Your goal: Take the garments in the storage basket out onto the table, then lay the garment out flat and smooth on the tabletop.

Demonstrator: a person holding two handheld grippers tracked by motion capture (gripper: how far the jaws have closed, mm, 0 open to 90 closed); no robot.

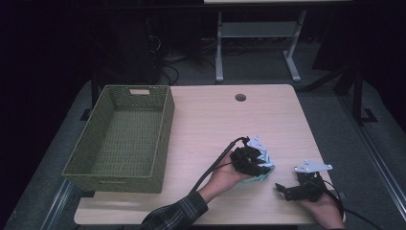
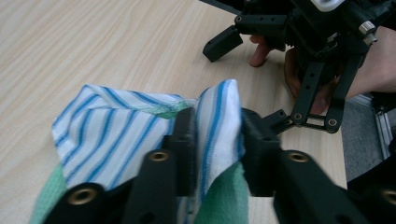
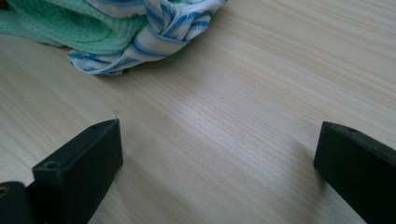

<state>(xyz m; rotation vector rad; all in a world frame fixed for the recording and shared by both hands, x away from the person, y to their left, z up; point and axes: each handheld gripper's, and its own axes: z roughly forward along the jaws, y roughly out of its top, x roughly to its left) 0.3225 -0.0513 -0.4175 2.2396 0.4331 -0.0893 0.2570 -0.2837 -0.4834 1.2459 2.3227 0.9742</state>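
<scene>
Left gripper (image 2: 217, 140) was down on the striped cloth (image 2: 116, 135), and I watched its jaws pinch a raised fold of the blue-and-white fabric between the pads. That cloth lay bunched on the wooden table (image 1: 215, 120) near its front edge, green towelling showing under the stripes, well apart from the green woven basket (image 1: 103, 172) at the far left. Right gripper (image 3: 217, 154) sat just beside the bundle, jaws spread wide over bare wood, nothing between them. From the high view I could see both hands low at the near edge, the left one over the cloth.
</scene>
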